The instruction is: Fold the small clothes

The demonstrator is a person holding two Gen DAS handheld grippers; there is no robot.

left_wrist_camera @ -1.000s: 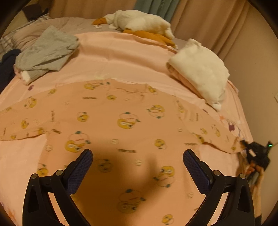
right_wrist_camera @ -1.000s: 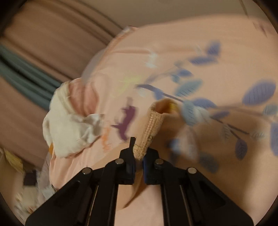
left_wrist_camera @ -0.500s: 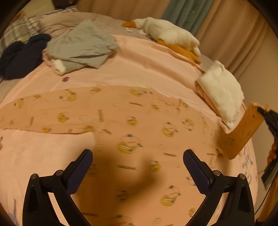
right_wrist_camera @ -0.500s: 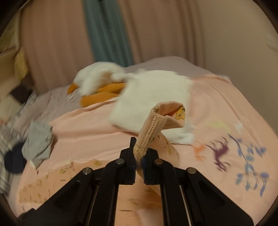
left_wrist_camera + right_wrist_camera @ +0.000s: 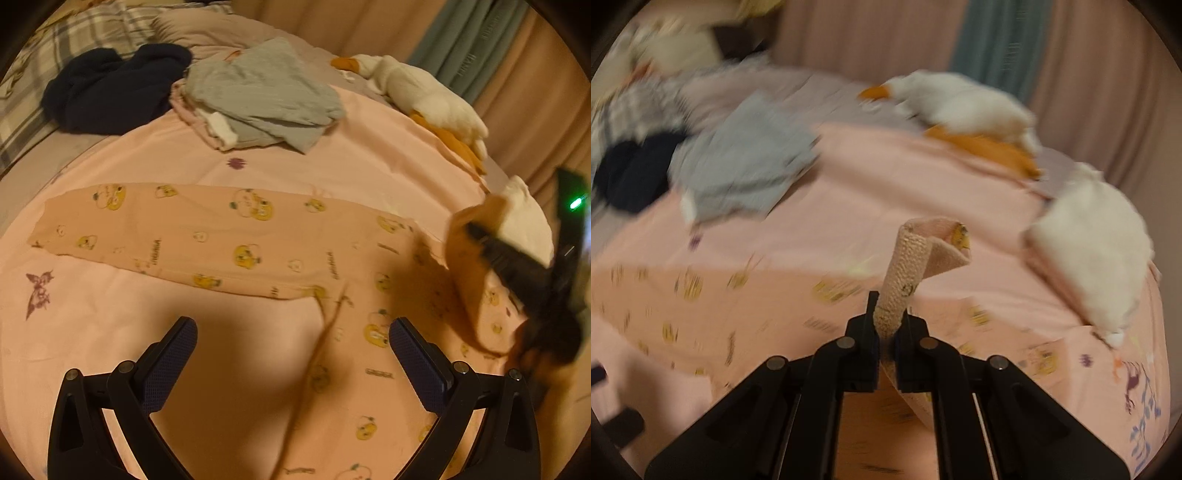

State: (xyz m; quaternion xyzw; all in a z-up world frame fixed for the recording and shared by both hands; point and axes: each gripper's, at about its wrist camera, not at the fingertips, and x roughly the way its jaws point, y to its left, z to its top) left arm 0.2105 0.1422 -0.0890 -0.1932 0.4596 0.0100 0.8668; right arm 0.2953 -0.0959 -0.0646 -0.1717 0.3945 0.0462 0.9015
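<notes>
A small peach long-sleeved top (image 5: 236, 243) with yellow cartoon prints lies spread flat on the pink bed sheet (image 5: 369, 158). Its left sleeve stretches out to the left. My left gripper (image 5: 291, 350) is open and empty, hovering over the top's body. My right gripper (image 5: 886, 325) is shut on the ribbed cuff of the right sleeve (image 5: 905, 266) and holds it lifted above the bed. In the left wrist view the right gripper (image 5: 476, 236) and the raised sleeve (image 5: 465, 273) appear blurred at the right.
A folded grey and pink pile (image 5: 258, 96) and a dark navy garment (image 5: 110, 85) lie at the far side. A white goose plush (image 5: 417, 92) lies by the curtains. A folded white fleece stack (image 5: 1097, 243) sits near the bed's right edge.
My right gripper has carried the sleeve cuff up and leftward over the top's body. The left gripper's view has swung left, staying open.
</notes>
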